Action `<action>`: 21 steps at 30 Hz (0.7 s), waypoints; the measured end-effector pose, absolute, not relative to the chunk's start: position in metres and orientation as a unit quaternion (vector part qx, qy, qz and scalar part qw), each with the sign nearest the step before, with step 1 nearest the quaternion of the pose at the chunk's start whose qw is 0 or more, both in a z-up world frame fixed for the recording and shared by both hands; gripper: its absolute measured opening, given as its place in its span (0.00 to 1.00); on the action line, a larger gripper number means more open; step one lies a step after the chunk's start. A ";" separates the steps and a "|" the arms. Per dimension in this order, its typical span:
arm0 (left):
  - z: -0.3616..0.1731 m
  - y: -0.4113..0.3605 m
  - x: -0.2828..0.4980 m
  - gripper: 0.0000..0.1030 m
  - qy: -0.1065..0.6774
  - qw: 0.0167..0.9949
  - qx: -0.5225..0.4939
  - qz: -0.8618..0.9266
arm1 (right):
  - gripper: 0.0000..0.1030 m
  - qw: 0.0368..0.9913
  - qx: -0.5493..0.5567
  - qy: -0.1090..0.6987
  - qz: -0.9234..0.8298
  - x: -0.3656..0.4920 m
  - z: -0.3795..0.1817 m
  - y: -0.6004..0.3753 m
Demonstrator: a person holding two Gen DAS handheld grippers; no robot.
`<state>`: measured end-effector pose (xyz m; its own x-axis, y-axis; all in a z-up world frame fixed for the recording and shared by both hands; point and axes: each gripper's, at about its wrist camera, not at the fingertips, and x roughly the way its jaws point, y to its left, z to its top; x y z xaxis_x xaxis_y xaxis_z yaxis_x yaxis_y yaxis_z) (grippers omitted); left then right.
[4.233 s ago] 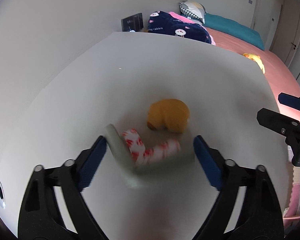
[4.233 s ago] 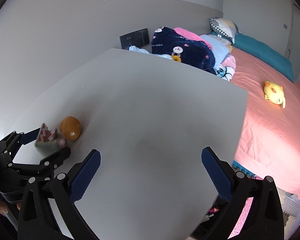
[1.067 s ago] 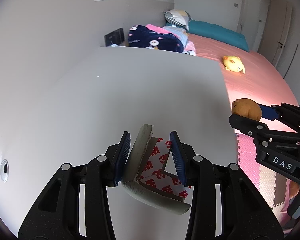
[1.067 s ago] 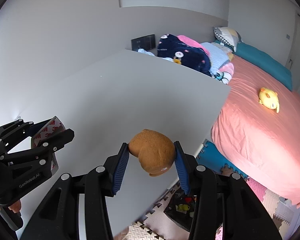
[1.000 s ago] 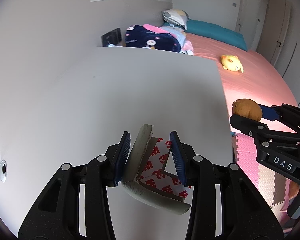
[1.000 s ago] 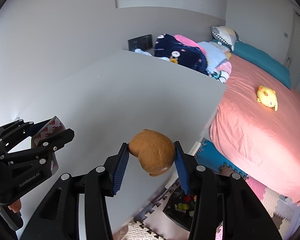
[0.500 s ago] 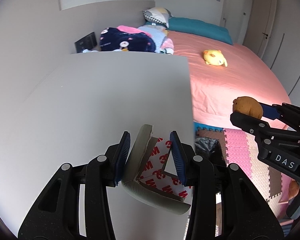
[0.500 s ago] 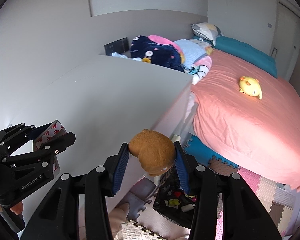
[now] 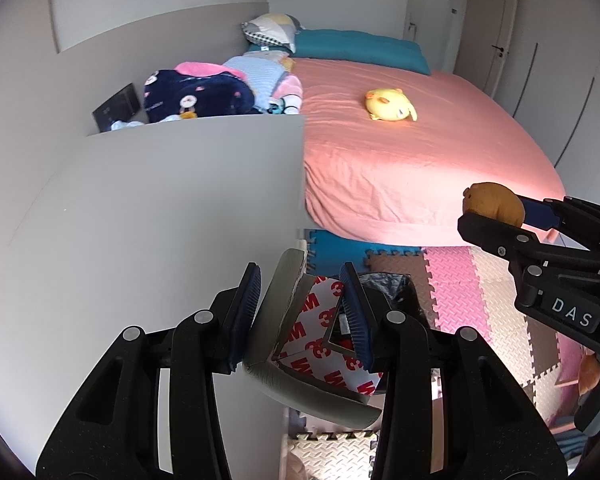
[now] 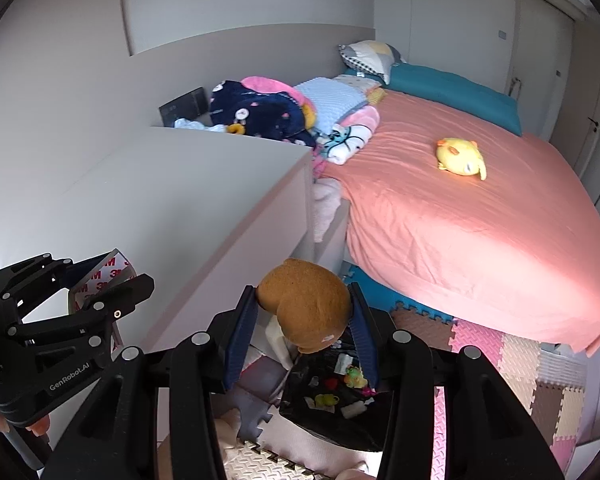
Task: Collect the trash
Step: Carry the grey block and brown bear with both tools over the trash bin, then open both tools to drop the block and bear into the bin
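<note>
My left gripper [image 9: 302, 312] is shut on a bent strip of grey foam tape with a red-and-white 3M backing [image 9: 320, 340], held at the white table's front edge; it also shows in the right wrist view [image 10: 100, 276]. My right gripper [image 10: 306, 320] is shut on a brown crumpled lump [image 10: 306, 310], held in the air above a black trash bag [image 10: 332, 400] on the floor. The lump also shows in the left wrist view [image 9: 494, 204]. The bag [image 9: 388, 292] is partly hidden behind the left fingers.
The white table [image 9: 160, 208] fills the left. A bed with a pink sheet [image 10: 480, 216] stands to the right, with a yellow plush toy [image 10: 460, 156] on it and a heap of clothes [image 10: 268, 112] at its head. Foam puzzle mats [image 9: 480, 304] cover the floor.
Both grippers have swung right, off the table top toward the floor beside the bed. The trash bag has come into view under them. Both grips are unchanged.
</note>
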<state>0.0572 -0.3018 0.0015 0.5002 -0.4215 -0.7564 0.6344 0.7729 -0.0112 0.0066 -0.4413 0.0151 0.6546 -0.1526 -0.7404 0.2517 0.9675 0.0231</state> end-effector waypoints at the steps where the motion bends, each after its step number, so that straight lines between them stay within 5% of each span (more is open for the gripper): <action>1: 0.002 -0.305 0.057 0.40 0.394 0.855 0.136 -0.310 | 0.46 0.907 0.063 0.400 -0.114 0.005 0.015 -0.445; 21: -0.002 -0.381 0.034 0.40 0.392 0.827 0.172 -0.364 | 0.46 0.898 0.100 0.391 -0.172 -0.027 0.018 -0.513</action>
<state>0.0339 -0.3807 -0.0022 0.4277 -0.4673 -0.7738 0.7369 0.6760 -0.0010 -0.0273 -0.5127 0.0178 0.6346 -0.2304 -0.7377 0.3872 0.9209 0.0454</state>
